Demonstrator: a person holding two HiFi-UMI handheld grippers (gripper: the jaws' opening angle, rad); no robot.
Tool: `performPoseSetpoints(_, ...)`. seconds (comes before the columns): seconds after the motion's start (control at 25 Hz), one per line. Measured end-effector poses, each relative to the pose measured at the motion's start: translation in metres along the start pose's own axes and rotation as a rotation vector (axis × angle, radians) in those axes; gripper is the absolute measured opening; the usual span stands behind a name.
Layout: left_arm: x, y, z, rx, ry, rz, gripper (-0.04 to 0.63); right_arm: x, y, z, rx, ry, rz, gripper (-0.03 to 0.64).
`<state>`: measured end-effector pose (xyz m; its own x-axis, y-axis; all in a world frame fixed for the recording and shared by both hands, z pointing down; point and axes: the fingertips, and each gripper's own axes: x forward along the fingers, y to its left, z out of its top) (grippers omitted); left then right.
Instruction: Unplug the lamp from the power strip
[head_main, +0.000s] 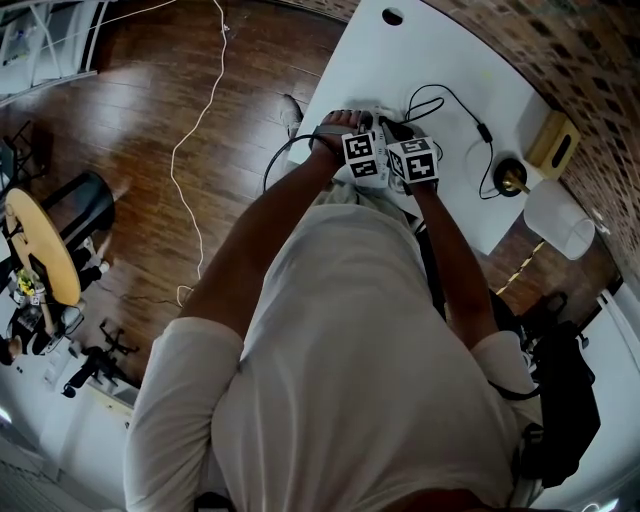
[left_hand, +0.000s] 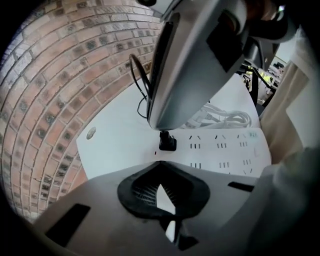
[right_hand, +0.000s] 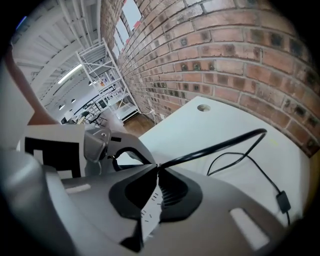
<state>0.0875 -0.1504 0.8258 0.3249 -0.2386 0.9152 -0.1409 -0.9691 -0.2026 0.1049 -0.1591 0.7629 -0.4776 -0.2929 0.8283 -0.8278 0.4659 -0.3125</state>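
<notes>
The white power strip (left_hand: 225, 150) lies on the white table (head_main: 440, 50). A black lamp plug (left_hand: 167, 142) sits in the socket at its end. My right gripper (left_hand: 164, 129) comes down on the top of that plug and is shut on it. In the right gripper view the black cord (right_hand: 220, 145) leaves the closed tips (right_hand: 156, 167) and runs off to the right. My left gripper (left_hand: 159, 165) is shut and low over the near side of the strip, with nothing seen held. In the head view both grippers (head_main: 365, 125) (head_main: 397, 130) are close together at the table's edge.
The lamp's base (head_main: 512, 180) and white shade (head_main: 558, 218) stand at the right, beside a wooden box (head_main: 553, 140). The cord has an in-line switch (head_main: 484, 131). A coiled white cable (left_hand: 225, 117) lies behind the strip. The brick wall (right_hand: 240, 55) borders the table. A white cord (head_main: 200, 110) trails on the floor.
</notes>
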Motion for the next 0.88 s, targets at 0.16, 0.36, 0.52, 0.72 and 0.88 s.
performPoseSetpoints(0.16, 0.0, 0.0007, -0.0005, 0.01, 0.009, 0.008, -0.012, 0.0016, -0.0025, 0.0022, 0.028, 0.013, 0.018, 0.011)
performPoseSetpoints(0.36, 0.0027, -0.0002, 0.0017, 0.033, 0.047, -0.009, -0.012, -0.0014, -0.0064, -0.0012, 0.074, -0.009, 0.005, 0.009)
performPoseSetpoints(0.52, 0.0025, -0.0013, 0.0014, 0.05, 0.076, -0.018, -0.012, -0.0007, -0.0052, -0.001, 0.102, 0.019, 0.022, 0.009)
performPoseSetpoints(0.72, 0.004, -0.0016, 0.0012, 0.065, 0.104, -0.029, -0.012, 0.0003, -0.0072, -0.0003, 0.117, 0.063, 0.046, 0.009)
performPoseSetpoints(0.88, 0.0057, -0.0035, 0.0035, 0.08, 0.132, -0.039, -0.012, -0.0039, -0.0075, -0.0035, 0.151, 0.03, 0.029, 0.008)
